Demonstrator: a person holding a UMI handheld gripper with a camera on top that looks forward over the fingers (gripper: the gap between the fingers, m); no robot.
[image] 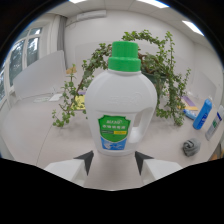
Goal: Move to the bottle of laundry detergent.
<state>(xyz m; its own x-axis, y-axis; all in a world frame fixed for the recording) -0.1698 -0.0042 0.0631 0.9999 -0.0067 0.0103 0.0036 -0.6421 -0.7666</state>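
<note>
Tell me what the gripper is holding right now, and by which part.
Nothing is held. The detergent bottle stands upright on the table, between the open jaws of the gripper, with a gap at each side.

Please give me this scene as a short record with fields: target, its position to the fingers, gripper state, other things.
target: white detergent bottle, green cap, upright on the table
position: just ahead of the gripper, its base between the fingertips, a gap at each side
gripper state: open, gripping nothing
behind target: leafy plant
to the side: blue bottle, small grey object
</note>
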